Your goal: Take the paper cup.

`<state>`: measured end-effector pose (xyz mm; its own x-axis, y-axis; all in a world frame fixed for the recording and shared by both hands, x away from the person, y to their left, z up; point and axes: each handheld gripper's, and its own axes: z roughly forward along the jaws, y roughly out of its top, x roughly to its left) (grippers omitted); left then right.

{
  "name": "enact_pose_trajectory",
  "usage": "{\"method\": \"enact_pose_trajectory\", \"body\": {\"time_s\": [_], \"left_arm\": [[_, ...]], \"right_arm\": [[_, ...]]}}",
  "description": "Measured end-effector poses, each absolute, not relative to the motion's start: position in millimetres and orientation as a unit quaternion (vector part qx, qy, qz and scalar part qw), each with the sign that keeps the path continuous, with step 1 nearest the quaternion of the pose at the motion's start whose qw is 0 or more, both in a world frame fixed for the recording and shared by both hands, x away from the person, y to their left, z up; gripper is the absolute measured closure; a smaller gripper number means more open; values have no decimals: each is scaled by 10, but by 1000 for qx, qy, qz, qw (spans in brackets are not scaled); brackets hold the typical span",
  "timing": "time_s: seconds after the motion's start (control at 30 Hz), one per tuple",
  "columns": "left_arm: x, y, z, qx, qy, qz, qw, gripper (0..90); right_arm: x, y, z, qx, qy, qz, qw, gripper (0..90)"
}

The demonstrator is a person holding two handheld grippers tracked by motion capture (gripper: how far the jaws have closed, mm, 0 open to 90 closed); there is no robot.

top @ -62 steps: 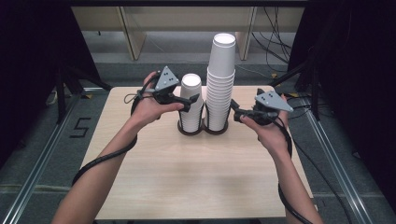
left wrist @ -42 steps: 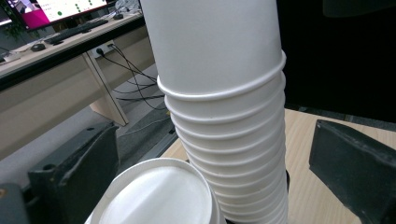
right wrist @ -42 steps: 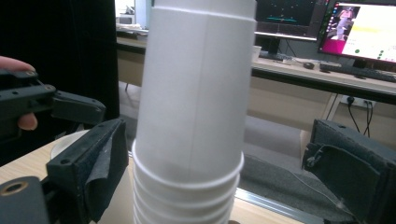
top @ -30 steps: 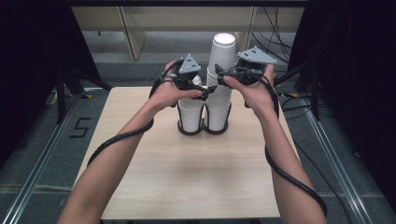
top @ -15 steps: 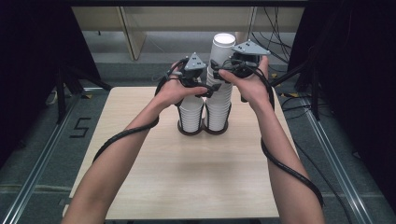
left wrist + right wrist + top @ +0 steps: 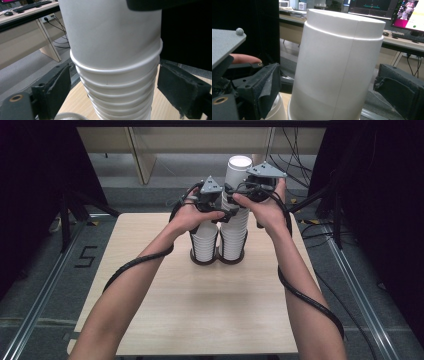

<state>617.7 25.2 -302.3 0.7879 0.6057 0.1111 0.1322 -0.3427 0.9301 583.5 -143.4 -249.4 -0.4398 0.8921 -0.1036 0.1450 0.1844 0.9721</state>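
Jaws flank plain, unlabelled cup stack (image 6: 235,215).

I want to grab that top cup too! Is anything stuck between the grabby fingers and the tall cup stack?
Nothing visible is in the way. The tall cup stack sits right between the left gripper fingers, and its top cup between the right gripper fingers, with small gaps.

You could read only one sign: a dark figure "5" (image 6: 85,256) stood on the grey floor (image 6: 45,285) to the left of the tabletop (image 6: 150,285), seen from the high view. The screens (image 6: 402,12) behind the white cups in the right gripper view carried coloured patches and lines, but any writing on them was too small and blurred for you to make out.
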Motion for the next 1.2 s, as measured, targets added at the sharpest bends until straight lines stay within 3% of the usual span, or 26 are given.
{"method": "enact_pose_trajectory", "body": {"time_s": [1.2], "left_arm": [[6231, 204, -3068, 785, 252, 196, 530, 116]], "right_arm": [[5981, -1362, -2508, 394, 666, 516, 368, 134]]}}
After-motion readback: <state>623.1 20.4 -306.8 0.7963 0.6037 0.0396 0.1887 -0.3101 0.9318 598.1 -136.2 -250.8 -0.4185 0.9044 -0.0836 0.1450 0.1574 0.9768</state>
